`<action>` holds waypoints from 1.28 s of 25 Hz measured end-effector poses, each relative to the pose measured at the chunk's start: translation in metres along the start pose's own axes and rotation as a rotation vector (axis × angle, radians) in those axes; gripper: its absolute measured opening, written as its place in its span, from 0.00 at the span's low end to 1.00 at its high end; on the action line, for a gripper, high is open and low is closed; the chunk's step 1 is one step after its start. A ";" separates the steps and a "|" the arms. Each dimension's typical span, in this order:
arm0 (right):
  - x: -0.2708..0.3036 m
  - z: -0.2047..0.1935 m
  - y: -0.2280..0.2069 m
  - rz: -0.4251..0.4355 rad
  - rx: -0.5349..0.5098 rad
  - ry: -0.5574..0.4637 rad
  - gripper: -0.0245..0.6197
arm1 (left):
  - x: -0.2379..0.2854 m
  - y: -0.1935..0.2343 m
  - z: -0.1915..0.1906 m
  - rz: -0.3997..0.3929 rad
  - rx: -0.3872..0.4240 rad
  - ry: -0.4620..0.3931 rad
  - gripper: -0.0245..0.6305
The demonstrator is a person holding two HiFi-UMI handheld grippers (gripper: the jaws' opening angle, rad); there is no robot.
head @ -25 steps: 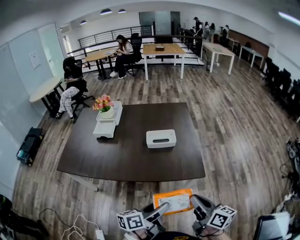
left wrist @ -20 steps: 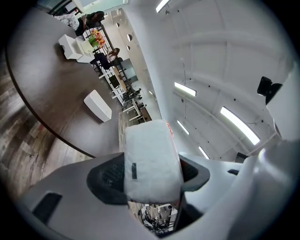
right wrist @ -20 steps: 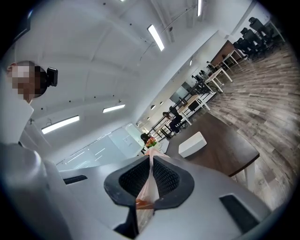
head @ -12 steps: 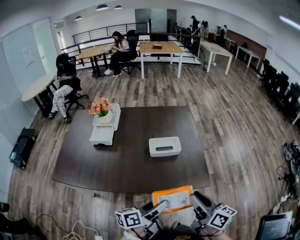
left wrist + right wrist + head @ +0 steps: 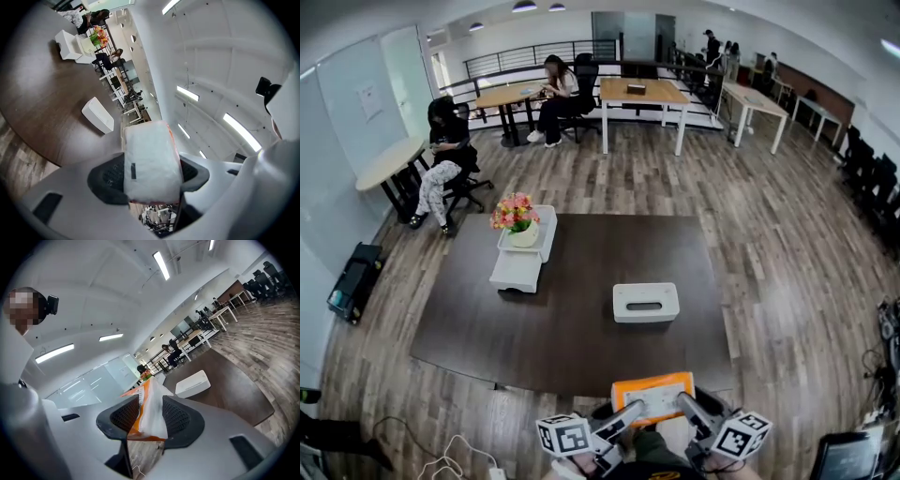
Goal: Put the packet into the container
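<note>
The left gripper (image 5: pixel 150 173) is clenched on the packet (image 5: pixel 654 398): in the left gripper view the pale, puffy side of the packet fills the gap and both pads press on it. The right gripper's (image 5: pixel 151 416) jaws are opening. The packet's orange edge stands between its two black ribbed pads, and they no longer squeeze it.

In the head view both grippers sit at the bottom centre of the frame, left and right of the packet. The packet is orange with a white label and is held flat in the air just over the near edge of the dark table (image 5: pixel 581 281).

Further up, right of the table's middle, lies the white container (image 5: pixel 645 302) with a slot in its top, well apart from the packet. Toward the table's upper left a white stand (image 5: pixel 521 262) carries a pot of pink flowers (image 5: pixel 516 214).

In the upper left of the frame a person (image 5: pixel 445 169) sits on a chair beside a round table.
</note>
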State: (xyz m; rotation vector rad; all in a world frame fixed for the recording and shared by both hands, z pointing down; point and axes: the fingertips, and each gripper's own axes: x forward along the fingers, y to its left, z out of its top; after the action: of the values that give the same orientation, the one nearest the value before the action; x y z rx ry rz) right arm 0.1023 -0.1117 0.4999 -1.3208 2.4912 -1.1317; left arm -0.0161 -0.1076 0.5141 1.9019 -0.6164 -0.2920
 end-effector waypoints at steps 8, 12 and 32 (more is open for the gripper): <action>0.046 0.035 -0.046 0.055 0.096 -0.014 0.20 | 0.042 0.021 0.042 0.068 0.017 -0.066 0.46; 0.064 0.069 -0.064 0.103 0.103 -0.011 0.20 | 0.075 0.027 0.060 0.076 -0.013 -0.080 0.47; 0.124 0.139 -0.131 0.133 0.191 -0.020 0.18 | 0.142 0.081 0.108 0.266 -0.020 -0.130 0.57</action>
State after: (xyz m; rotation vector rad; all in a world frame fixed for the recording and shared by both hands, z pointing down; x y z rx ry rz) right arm 0.1703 -0.3279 0.5153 -1.0942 2.3484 -1.2809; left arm 0.0288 -0.2937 0.5555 1.7664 -0.9400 -0.2497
